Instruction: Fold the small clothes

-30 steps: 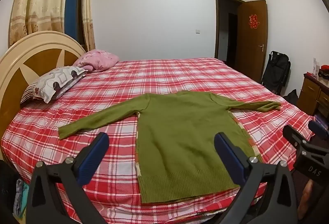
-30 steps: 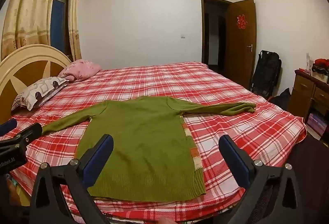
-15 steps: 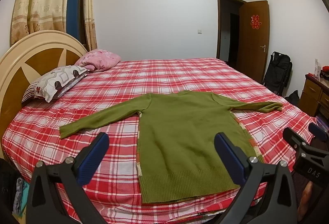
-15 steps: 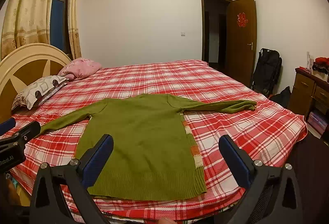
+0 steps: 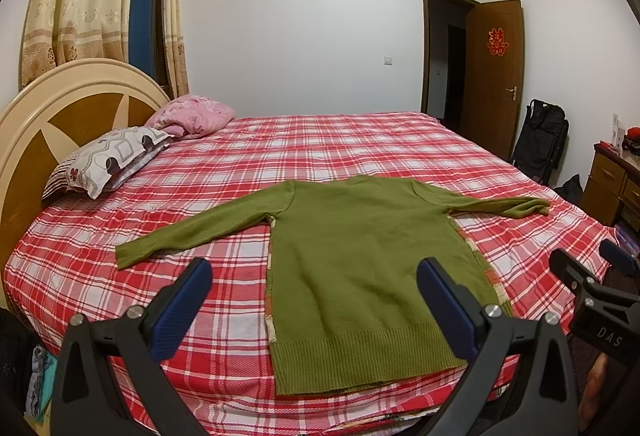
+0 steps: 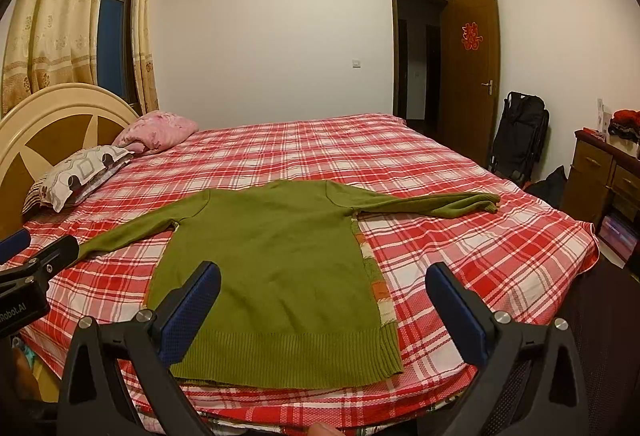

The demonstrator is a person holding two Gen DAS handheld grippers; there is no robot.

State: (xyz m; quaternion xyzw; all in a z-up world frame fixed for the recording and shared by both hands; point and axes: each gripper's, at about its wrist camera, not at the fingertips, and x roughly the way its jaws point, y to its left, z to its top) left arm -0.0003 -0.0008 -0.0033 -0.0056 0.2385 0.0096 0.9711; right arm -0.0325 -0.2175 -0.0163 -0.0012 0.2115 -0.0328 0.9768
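A green long-sleeved sweater (image 5: 360,260) (image 6: 272,268) lies flat on the red plaid bed (image 5: 320,152) (image 6: 460,248), hem toward me and both sleeves spread out sideways. A strip of multicoloured fabric shows along its side edges. My left gripper (image 5: 314,300) is open, hovering above the near bed edge in front of the hem's left half. My right gripper (image 6: 322,300) is open too, above the hem's right half. Neither touches the sweater. Each gripper appears at the edge of the other's view.
Two pillows (image 5: 108,160) (image 6: 80,172) rest against the wooden headboard (image 5: 44,116) at the left. A dark folded stroller (image 5: 540,140) stands by the open door (image 5: 494,76). A wooden dresser (image 6: 604,176) is at the right. Curtains (image 5: 80,0) hang at the left.
Both grippers have drifted slightly; the scene has shifted a little in each view. The sweater has not moved and both grippers stay open.
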